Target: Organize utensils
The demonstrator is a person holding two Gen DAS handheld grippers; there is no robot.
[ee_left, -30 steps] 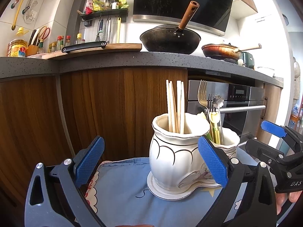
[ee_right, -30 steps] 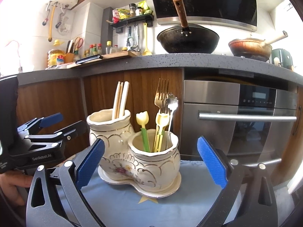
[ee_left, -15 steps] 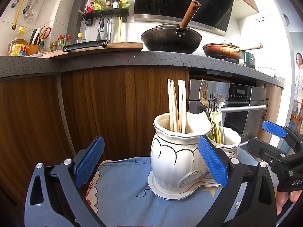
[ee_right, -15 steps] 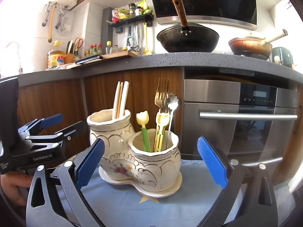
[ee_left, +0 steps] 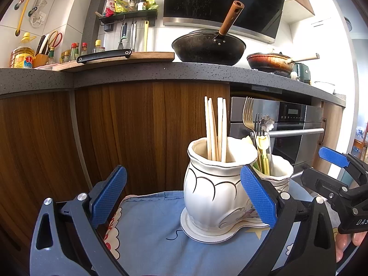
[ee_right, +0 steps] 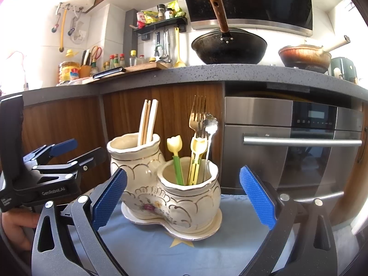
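Observation:
A white ceramic double-pot holder (ee_right: 170,195) stands on a blue cloth (ee_right: 207,253); it also shows in the left wrist view (ee_left: 216,195). Its taller pot holds several wooden chopsticks (ee_left: 215,128), also seen in the right wrist view (ee_right: 148,122). The lower pot holds forks (ee_right: 197,117), a spoon (ee_right: 210,124) and yellow-green plastic utensils (ee_right: 176,156). My left gripper (ee_left: 181,195) is open and empty, just left of and in front of the holder. My right gripper (ee_right: 181,195) is open and empty, facing the holder from the front.
Behind the holder are wooden cabinet fronts (ee_left: 138,126) and a steel oven (ee_right: 294,142). The dark countertop (ee_left: 161,73) above carries a wok (ee_left: 207,46), a pan (ee_left: 273,61) and a cutting board (ee_left: 115,59). A hand (ee_right: 16,227) holds the left gripper.
Both views shifted only slightly; the holder sits a little higher and to the right in the left wrist view. Both grippers stay open and empty.

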